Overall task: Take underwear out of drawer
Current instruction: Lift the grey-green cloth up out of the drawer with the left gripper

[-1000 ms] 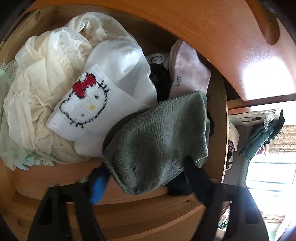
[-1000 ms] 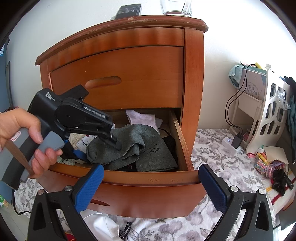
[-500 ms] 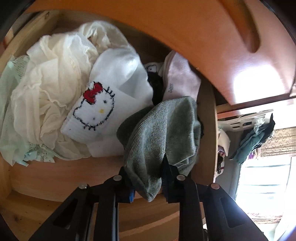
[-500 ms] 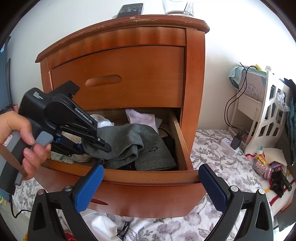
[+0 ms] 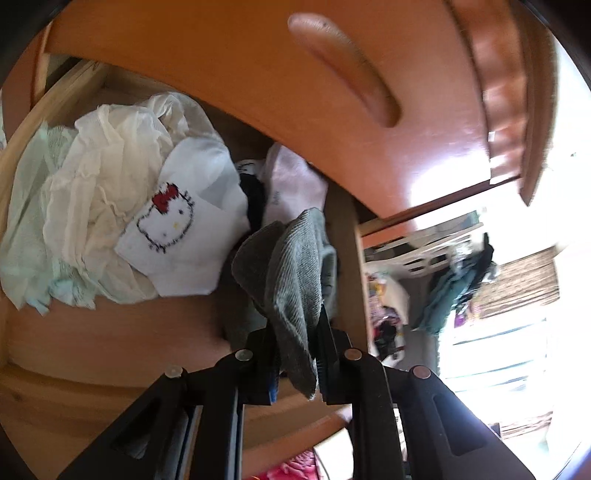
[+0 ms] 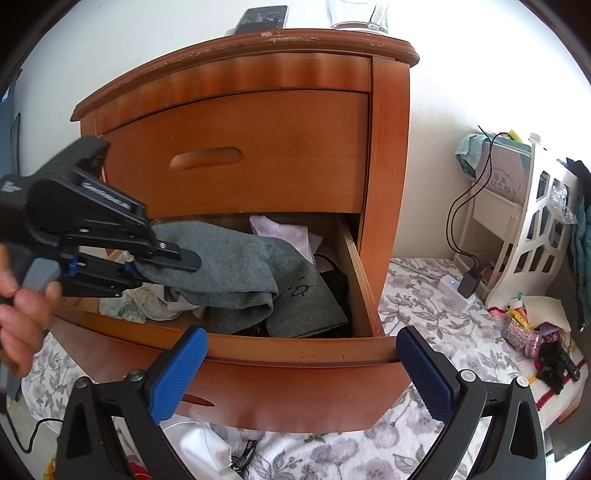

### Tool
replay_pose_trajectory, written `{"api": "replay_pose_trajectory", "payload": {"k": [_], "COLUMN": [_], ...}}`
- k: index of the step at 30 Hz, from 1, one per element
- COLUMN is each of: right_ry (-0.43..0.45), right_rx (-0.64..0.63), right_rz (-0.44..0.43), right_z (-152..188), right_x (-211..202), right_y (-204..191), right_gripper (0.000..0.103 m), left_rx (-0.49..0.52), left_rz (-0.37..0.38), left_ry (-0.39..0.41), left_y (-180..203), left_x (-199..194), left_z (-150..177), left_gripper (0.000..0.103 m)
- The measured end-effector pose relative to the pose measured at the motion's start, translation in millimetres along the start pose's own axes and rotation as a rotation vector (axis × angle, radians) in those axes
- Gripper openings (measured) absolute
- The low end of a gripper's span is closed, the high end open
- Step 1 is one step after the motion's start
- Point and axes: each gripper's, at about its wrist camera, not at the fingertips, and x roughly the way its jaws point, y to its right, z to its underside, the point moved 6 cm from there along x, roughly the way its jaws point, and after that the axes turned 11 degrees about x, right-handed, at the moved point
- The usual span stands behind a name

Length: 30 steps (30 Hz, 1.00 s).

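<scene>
The lower drawer [image 6: 295, 354] of a wooden nightstand stands pulled out and full of clothes. My left gripper [image 5: 295, 332] has a fold of grey ribbed underwear [image 5: 291, 269] between its pads, and its jaws are still closing on it. In the right wrist view the left gripper [image 6: 155, 271] holds the grey underwear [image 6: 229, 258] raised above the pile. Beside it lie a white Hello Kitty piece [image 5: 166, 221], cream lace fabric [image 5: 103, 177] and a pale pink piece [image 5: 291, 181]. My right gripper [image 6: 301, 343] hangs open in front of the drawer, holding nothing.
The upper drawer [image 6: 236, 158] is closed right above the opening. A glass [image 6: 358, 14] and a phone [image 6: 264, 16] sit on top of the nightstand. A white shelf [image 6: 535, 229], a charger with cables [image 6: 469, 284] and floral bedding [image 6: 424, 314] lie to the right.
The left gripper's jaws closed on the grey underwear and lifted it up and back, out of the pile. The right gripper has stayed put.
</scene>
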Motion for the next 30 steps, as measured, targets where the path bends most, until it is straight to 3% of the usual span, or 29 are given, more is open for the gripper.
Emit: {"api": "replay_pose_trajectory", "payload": {"k": [14,30], "right_ry": [0.007,0.008], "right_rx": [-0.001,-0.001], "right_rz": [-0.001,-0.002], "right_z": [1,1], "right_x": [0,0], "right_y": [0,0], "right_gripper": [0.103,0.103], "left_rx": [0.091,0.202], "left_rz": [0.113,0.151], "left_ry": [0.196,0.333], "left_y": [17,54], "left_x": [-68,-127], "left_z": [-1,4], "left_gripper": [0.015,0.015]}}
